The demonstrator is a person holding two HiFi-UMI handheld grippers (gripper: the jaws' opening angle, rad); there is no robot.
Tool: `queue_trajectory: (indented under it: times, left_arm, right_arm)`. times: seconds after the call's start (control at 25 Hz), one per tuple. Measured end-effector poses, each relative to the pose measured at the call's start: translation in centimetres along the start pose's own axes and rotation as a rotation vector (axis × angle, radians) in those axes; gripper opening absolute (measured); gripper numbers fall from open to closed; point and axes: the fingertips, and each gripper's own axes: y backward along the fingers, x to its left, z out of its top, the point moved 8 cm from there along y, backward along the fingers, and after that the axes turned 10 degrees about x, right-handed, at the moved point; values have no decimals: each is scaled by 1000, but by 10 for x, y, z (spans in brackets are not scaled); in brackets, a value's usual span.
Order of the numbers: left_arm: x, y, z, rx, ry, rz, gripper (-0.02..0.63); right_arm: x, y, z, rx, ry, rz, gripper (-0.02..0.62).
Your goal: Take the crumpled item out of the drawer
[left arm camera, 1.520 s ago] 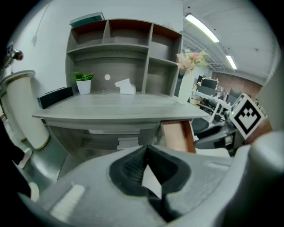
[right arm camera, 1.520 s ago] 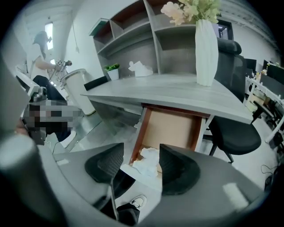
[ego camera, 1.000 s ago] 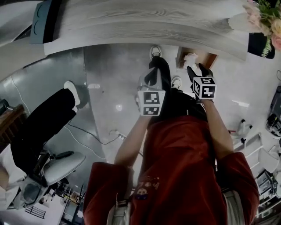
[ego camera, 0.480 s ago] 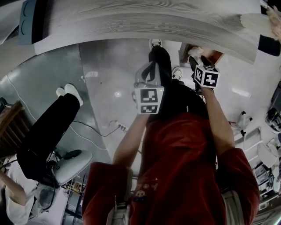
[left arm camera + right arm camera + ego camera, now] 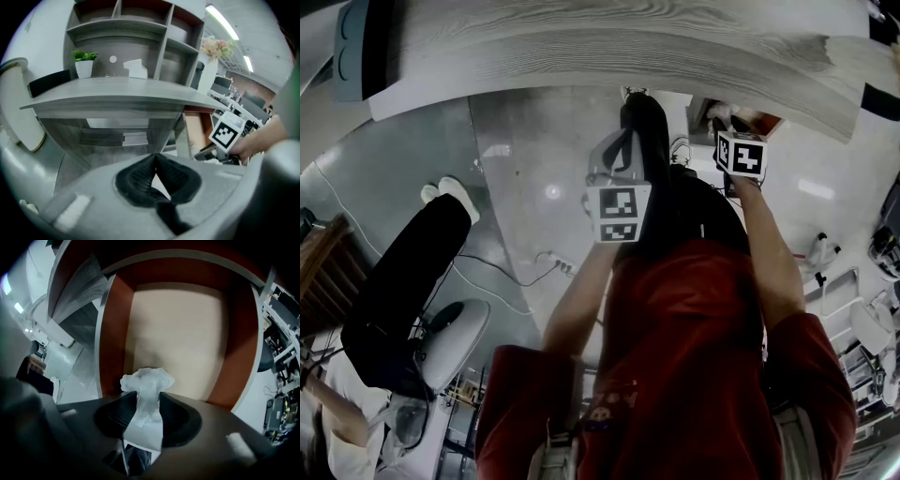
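Crumpled item (image 5: pixel 146 378): inside open drawer (image 5: pixel 112 333), between right gripper (image 5: pixel 147 394) jaws, head bulging at 12 o'clock, long axis 12–6. Jaws just closing, pinching it. Left gripper (image 5: pixel 154 157) closed, empty, farther off.

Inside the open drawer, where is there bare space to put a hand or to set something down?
The beige drawer floor is bare all across, up to the brown walls around it. It is crowded only at the near edge, where the right tool, its jaws having just been closing, pinches the crumpled item.
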Motion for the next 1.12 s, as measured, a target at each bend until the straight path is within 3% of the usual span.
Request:
queue_trajectory:
  times: [0.28,1.12]
  left_arm:
    - [-2,0,2,-5,-6,-3,-3]
    - [-41,42,11,-85,-47,22,-3]
  right_arm:
    - [4,6,-1,-20,51,-40,54]
    - [2,49,-23,-114,91,-12,41]
